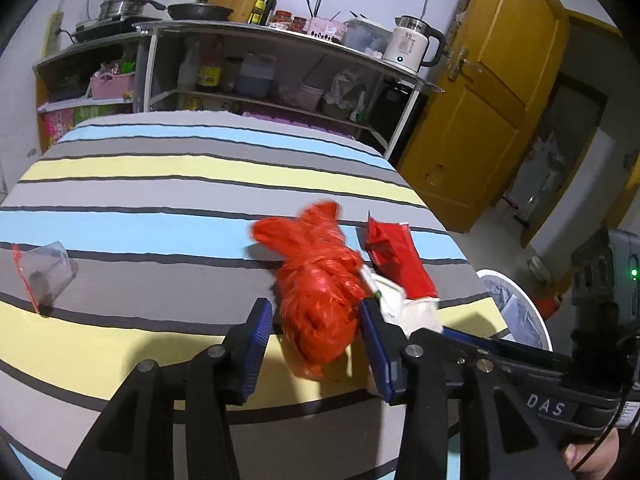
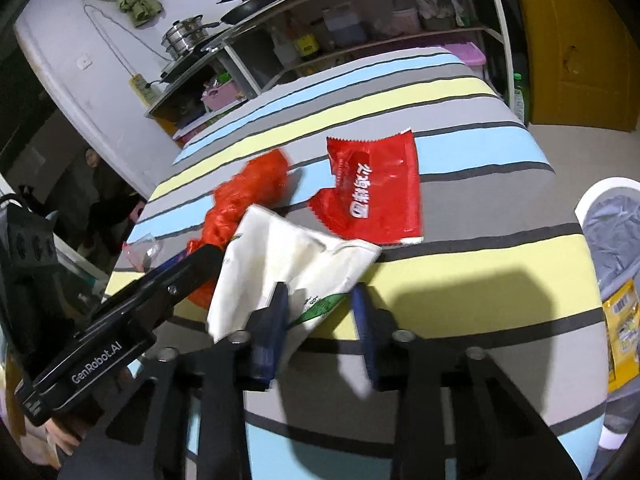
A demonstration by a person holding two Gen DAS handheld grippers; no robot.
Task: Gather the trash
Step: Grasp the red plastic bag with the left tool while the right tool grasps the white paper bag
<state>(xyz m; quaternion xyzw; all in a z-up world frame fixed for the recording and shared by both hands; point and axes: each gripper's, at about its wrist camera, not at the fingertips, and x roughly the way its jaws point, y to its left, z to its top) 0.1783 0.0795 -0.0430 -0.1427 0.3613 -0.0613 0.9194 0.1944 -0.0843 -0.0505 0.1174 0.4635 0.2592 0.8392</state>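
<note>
White kettle (image 1: 414, 46), black pan (image 1: 200, 11), steel steamer pot (image 1: 125, 0), yellow door (image 1: 488, 92)

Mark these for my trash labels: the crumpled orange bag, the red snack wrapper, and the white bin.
orange bag (image 1: 320, 288), left wrist view, middle of the crumpled bundle.
red snack wrapper (image 2: 376, 188), right wrist view, flat printed face.
white bin (image 1: 532, 312), left wrist view, near rim.

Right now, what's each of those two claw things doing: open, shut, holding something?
Left gripper: open, jaws either side of the orange plastic bag, not pressing it.
Right gripper: partly closed around a corner of the white wrapper; grip unclear.
</note>
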